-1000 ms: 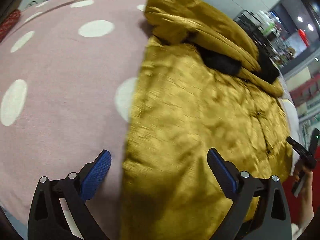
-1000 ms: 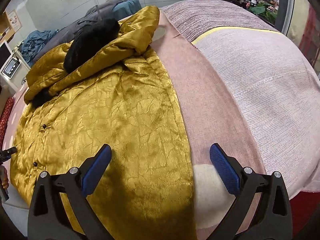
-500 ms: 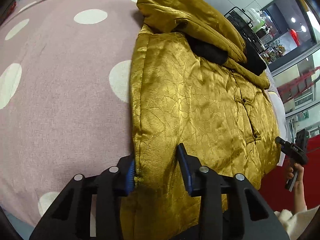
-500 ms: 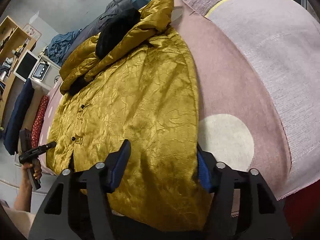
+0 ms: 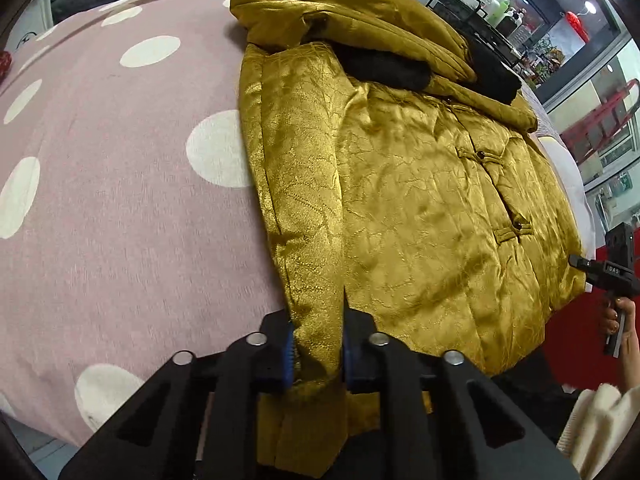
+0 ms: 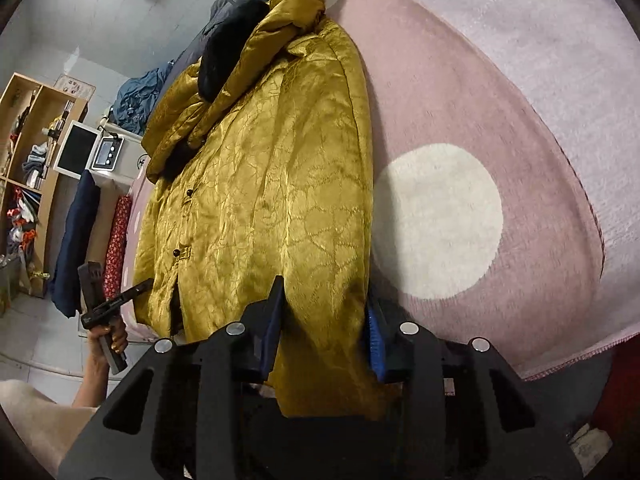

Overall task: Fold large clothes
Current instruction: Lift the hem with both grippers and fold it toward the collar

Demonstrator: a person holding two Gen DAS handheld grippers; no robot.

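A shiny mustard-gold padded jacket [image 5: 420, 208] with black fur trim at the collar lies buttoned up on a pink bed cover with white dots [image 5: 120, 200]. My left gripper [image 5: 318, 346] is shut on the jacket's left bottom hem corner. In the right wrist view the same jacket [image 6: 272, 184] stretches away from me, and my right gripper [image 6: 324, 332] is shut on its right bottom hem corner. Both hem corners are lifted slightly off the cover. The sleeves lie folded across the collar end.
The pink cover [image 6: 460, 120] spreads to either side of the jacket. A pile of dark and blue clothes [image 6: 140, 100] lies beyond the collar. Wooden shelves and a monitor [image 6: 76, 152] stand at the left. A wire rack [image 5: 472, 4] stands at the far right.
Both grippers went from wide open above the hem to shut on the hem corners. The views have drawn back toward the bed's near edge.
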